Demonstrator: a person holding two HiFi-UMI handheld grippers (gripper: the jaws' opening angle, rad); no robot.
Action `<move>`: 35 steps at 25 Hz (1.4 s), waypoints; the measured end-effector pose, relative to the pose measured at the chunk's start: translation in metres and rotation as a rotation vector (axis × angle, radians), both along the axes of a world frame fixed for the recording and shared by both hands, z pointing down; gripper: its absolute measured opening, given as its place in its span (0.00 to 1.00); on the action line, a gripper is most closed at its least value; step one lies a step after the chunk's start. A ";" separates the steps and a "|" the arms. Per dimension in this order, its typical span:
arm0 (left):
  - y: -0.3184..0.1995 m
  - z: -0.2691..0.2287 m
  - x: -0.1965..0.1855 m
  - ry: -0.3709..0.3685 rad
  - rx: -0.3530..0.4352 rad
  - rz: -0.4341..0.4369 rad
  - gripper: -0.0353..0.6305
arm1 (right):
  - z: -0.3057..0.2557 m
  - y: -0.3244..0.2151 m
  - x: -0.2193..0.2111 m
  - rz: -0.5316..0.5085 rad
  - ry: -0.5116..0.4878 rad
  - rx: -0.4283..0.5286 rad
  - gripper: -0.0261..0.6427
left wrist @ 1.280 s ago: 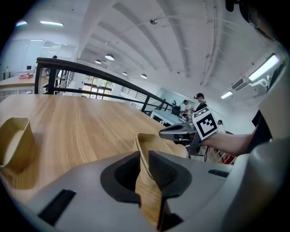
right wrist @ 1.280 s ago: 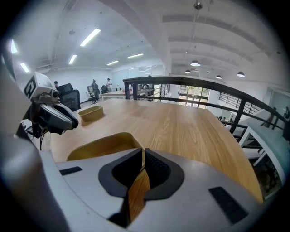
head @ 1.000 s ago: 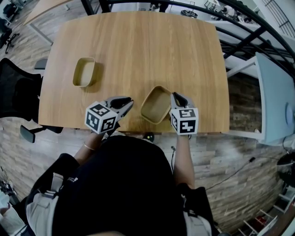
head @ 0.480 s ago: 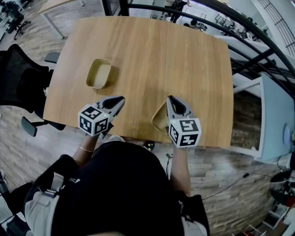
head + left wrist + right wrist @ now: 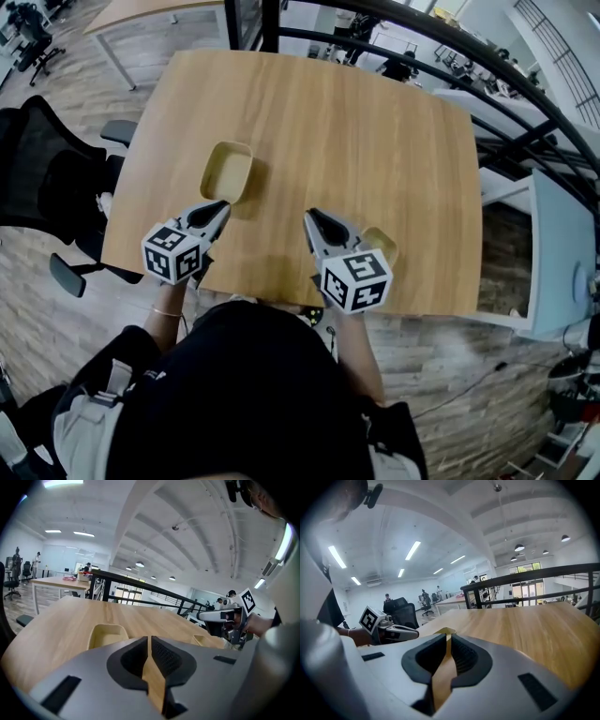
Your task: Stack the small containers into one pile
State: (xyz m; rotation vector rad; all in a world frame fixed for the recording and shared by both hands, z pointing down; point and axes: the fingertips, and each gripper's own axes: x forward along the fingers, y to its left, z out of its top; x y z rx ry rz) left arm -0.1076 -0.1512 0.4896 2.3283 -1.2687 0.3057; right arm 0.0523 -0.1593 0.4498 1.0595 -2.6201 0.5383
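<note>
Right tool [image 5: 311,221] clamps container [image 5: 385,246]; left container [image 5: 228,178] sits empty.

On the bench [image 5: 375,141], the left container [image 5: 230,174] lies mid-depth; the right container [image 5: 384,246] lies nearer, by the near edge.

Tan container [image 5: 382,242], pale wood-grain table [image 5: 375,122], grey right hand-held gripper [image 5: 311,217], black-and-white patterned cube [image 5: 356,279]

Location entry: open-plan office. You are standing at a wooden desk [image 5: 356,141], with a black swivel chair [image 5: 42,178] sitting beside it; strip lights [image 5: 415,550] are glowing overhead, a black railing [image 5: 534,577] is running past, and more desks [image 5: 450,601] are standing further back
</note>
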 end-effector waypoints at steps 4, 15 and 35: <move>-0.014 0.000 -0.042 -0.005 0.010 -0.032 0.11 | 0.007 -0.003 -0.043 -0.036 0.014 -0.027 0.09; -0.052 0.019 -0.113 -0.033 -0.031 0.014 0.11 | 0.031 -0.035 -0.117 0.014 -0.001 -0.087 0.09; -0.104 0.087 -0.132 0.060 -0.225 0.157 0.28 | 0.112 -0.098 -0.185 0.081 0.029 -0.297 0.25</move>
